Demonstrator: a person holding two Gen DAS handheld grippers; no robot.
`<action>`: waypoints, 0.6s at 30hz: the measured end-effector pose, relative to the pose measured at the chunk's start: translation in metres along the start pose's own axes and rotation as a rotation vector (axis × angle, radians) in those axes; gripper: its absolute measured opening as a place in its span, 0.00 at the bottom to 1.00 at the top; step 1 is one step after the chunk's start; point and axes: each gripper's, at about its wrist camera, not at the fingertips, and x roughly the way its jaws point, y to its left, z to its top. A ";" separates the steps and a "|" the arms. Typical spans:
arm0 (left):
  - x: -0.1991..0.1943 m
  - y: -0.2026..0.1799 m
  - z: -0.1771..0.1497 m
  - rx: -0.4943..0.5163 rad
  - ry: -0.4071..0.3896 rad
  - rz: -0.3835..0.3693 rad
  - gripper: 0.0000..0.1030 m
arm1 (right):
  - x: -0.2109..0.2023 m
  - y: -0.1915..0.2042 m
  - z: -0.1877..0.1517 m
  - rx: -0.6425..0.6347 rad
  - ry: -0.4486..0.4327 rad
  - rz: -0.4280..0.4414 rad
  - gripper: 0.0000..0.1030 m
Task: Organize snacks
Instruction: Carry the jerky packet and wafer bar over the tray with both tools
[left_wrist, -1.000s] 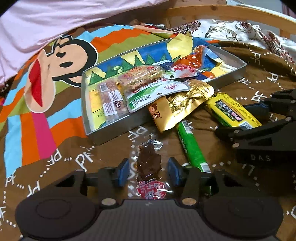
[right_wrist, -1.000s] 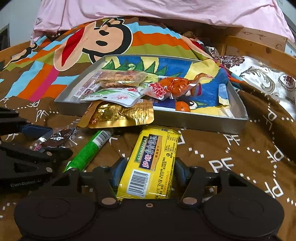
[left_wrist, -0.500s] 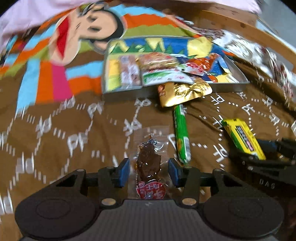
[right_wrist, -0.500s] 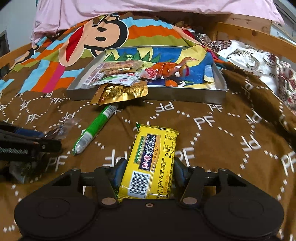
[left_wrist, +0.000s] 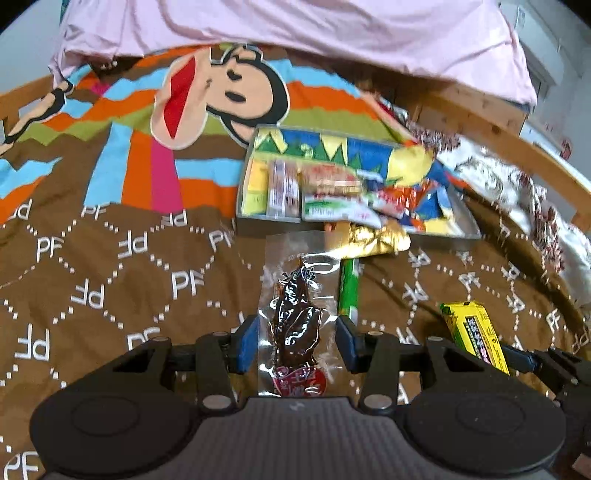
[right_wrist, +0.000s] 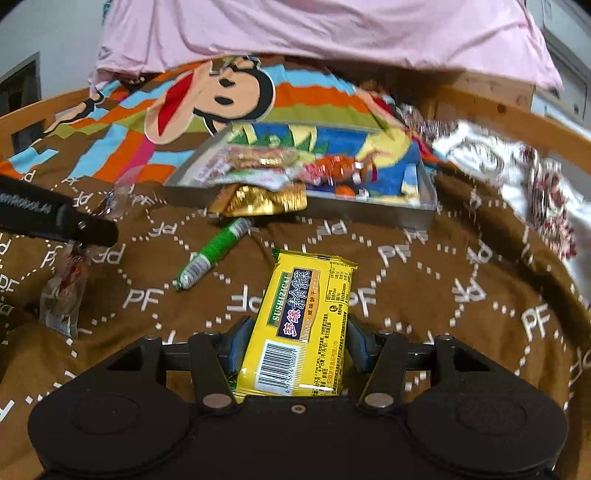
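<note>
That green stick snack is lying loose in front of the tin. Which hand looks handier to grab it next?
Neither is free: the left gripper holds the clear dark-snack packet, the right gripper the yellow packet. Once emptied, probably left: the green stick lies just beyond its fingertip.

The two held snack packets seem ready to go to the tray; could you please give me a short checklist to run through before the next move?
1. Left gripper shut on the clear packet: ok.
2. Right gripper shut on the yellow packet: ok.
3. Both packets lifted off the blanket: ok.
4. Free space in the tray: ok, right part bare.
5. Gold packet fully inside the tray: not ok, it overhangs the front wall.
6. Green stick put away: not ok.
</note>
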 end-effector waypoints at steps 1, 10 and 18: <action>0.000 0.000 0.001 -0.006 -0.013 -0.003 0.47 | -0.001 0.001 0.001 -0.004 -0.014 -0.004 0.54; 0.009 0.007 0.022 -0.106 -0.136 -0.029 0.47 | -0.001 -0.001 0.020 -0.020 -0.157 -0.038 0.54; 0.034 0.009 0.047 -0.088 -0.226 -0.023 0.47 | 0.023 -0.006 0.051 -0.071 -0.219 -0.035 0.54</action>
